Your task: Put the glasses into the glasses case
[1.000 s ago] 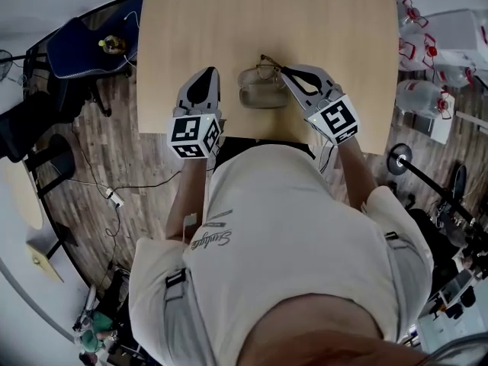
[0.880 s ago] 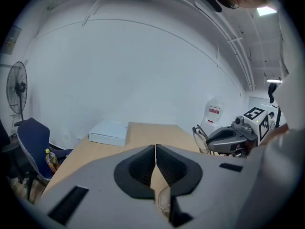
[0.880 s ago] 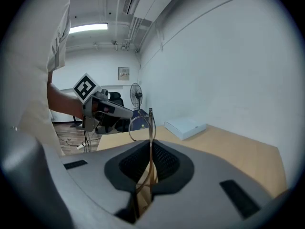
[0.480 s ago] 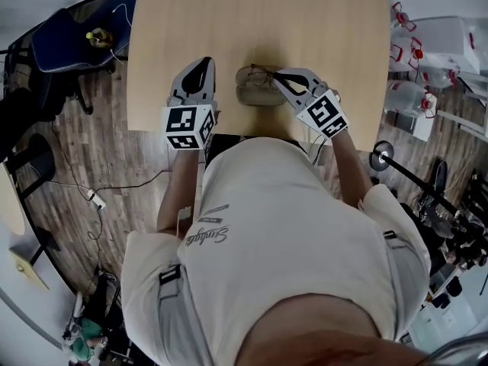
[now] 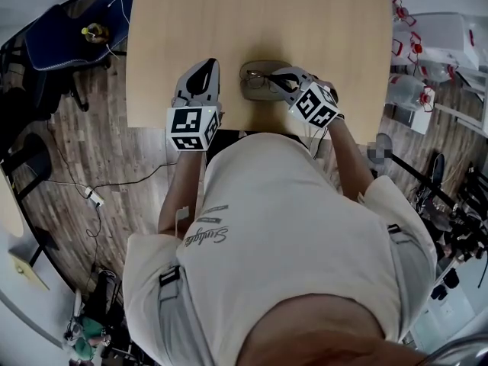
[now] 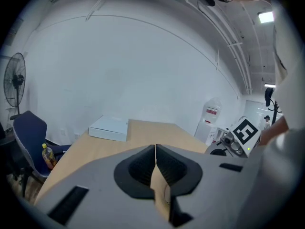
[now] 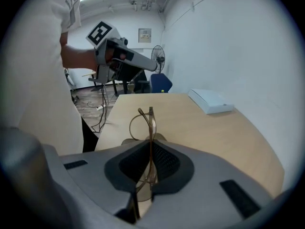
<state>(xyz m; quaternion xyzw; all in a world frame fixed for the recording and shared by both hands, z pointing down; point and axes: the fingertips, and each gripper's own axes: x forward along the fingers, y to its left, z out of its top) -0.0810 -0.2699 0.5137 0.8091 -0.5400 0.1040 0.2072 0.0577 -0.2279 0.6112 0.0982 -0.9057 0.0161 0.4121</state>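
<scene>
Glasses [image 7: 148,125] betw. R tool [image 7: 150,147] jaws

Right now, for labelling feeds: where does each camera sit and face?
Head view: on the person's head, steeply down at the table; torso, arms, left gripper, right gripper show.
Left gripper view: on that gripper, along its shut jaws toward a white box.
Right gripper view: on that gripper, along jaws shut on the glasses.
Shared: both gripper views show that box and the other gripper.

Table [image 5: 252,21] was pale wood, smooth, pretty matt. Glasses [image 7: 150,125] had thin amber frame, glossy, see-through. Glasses case [image 5: 252,96] looked matt grey-tan. Right gripper [image 7: 150,149] shell was matt grey plastic, pads [image 7: 166,163] black, ribbed. Shirt [image 5: 290,227] was off-white cloth. Floor [image 5: 114,151] was wood planks.
</scene>
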